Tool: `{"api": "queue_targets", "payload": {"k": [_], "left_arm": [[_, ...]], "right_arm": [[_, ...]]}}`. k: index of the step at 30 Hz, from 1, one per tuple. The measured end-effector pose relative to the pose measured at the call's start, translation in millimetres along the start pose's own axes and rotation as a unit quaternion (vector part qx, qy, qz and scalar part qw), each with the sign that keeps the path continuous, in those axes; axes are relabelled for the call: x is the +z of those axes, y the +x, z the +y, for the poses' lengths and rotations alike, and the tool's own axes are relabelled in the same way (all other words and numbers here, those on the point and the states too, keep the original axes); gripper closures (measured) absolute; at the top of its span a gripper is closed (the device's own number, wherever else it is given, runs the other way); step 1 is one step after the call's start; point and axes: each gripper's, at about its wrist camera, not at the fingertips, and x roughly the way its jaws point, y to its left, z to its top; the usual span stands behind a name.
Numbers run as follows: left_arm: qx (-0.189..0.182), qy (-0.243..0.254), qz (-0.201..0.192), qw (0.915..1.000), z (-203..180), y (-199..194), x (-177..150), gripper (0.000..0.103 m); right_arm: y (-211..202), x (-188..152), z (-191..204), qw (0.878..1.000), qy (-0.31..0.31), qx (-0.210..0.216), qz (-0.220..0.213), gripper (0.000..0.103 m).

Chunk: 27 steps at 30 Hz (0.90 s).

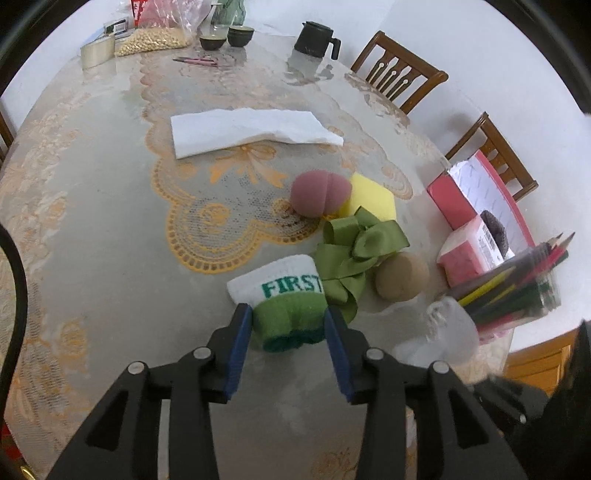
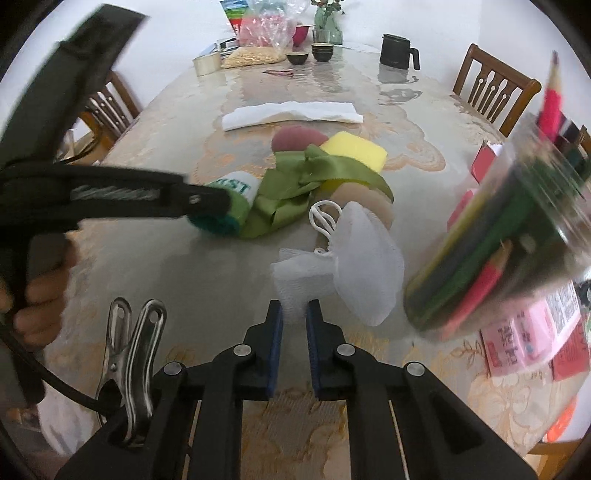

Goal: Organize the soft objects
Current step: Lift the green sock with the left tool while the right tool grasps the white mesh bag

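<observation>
A white and green wristband [image 1: 284,291] marked "FIRST" lies on the lace-covered table [image 1: 110,221]. Its green end sits between the blue pads of my left gripper [image 1: 287,311], whose jaws stand apart and flank it without squeezing it. In the right wrist view my right gripper [image 2: 294,306] is shut on a fold of a white mesh bath pouf [image 2: 362,258]. Behind the wristband lie a green ribbon bow [image 1: 354,254], a tan round sponge [image 1: 400,277], a pink puff [image 1: 319,194] and a yellow sponge [image 1: 373,197]. The left gripper [image 2: 207,201] also shows at the wristband [image 2: 236,188].
A clear jar of coloured pencils [image 2: 498,240] stands close on the right, by a pink packet [image 1: 469,251] and a red box [image 1: 476,192]. A folded white towel [image 1: 251,129] lies mid-table. A black pitcher [image 1: 317,35], bowls and bags stand at the far end. Wooden chairs [image 1: 399,70] line the right side.
</observation>
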Motion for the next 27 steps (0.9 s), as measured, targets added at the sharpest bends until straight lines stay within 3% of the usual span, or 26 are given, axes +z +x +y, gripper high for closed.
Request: {"api": "queue_targets", "payload": {"k": [3,7,12,27], "left_arm": [[0.005,-0.004,-0.004,1.0,1,4,1,0.06],[0.001,-0.006,-0.011,0.9999,4,-1,1,0.077],[0.0,-0.001,-0.021,0.9998,5,-12,-2,0.084],[-0.024,-0.015,-0.04,0.9988,5,-57,-25,0.083]], "right_arm": [[-6,-7,2,1.0,-0.001,0.014,0.005,0.089],[-11,-15,5,1.0,-0.006,0.026,0.01,0.089],[-16,-20,8,0.999,-0.01,0.034,0.012,0.089],[-41,-31,2,0.999,-0.012,0.038,-0.005,0.089]]}}
